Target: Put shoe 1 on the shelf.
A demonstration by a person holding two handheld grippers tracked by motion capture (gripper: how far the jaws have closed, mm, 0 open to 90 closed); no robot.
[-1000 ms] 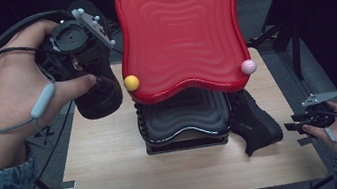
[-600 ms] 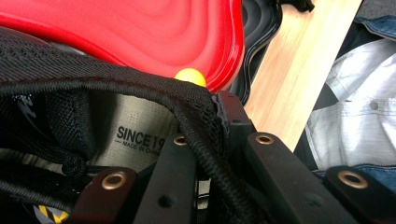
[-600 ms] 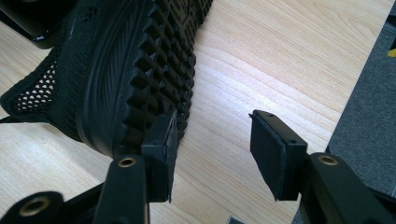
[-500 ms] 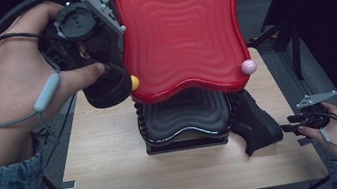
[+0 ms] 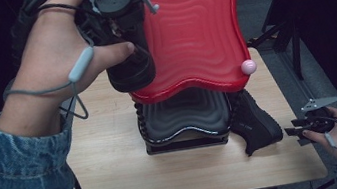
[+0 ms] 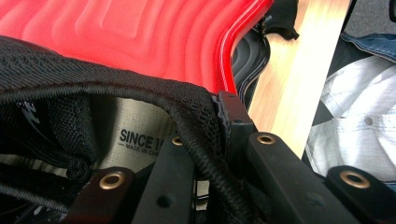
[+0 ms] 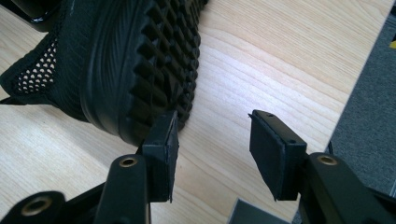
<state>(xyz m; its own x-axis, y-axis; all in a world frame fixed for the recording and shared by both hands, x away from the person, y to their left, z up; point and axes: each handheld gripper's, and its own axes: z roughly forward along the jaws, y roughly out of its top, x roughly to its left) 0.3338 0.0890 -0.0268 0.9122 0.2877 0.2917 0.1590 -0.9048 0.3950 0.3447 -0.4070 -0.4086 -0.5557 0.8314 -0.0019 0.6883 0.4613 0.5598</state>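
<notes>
Black mesh fabric of a shoe (image 5: 130, 72) is clamped in the left claw (image 6: 205, 177), whose jaws are clenched on the collar edge and its thick lace, as seen in the left gripper view. A grey tongue label with printed lettering is seen inside the shoe's opening. In the high view this shoe is held aloft by the left hand (image 5: 58, 65), at the left edge of the red tray (image 5: 197, 29) and overlapping it. The red tray, wavy-ribbed and tilted, is perched on a black tray (image 5: 185, 119) of like shape, which stands on the wooden counter (image 5: 111, 163). A pink ball (image 5: 248, 67) is seen at the red tray's lower right corner.

A second black shoe (image 5: 256, 122) lies on the counter just to the right of the black tray, below the red tray. The right claw (image 7: 212, 144) is released: its jaws stand apart with bare counter between them, the left pad just beside the knobbed sole of the second shoe (image 7: 140, 60); whether they touch cannot be told.
</notes>
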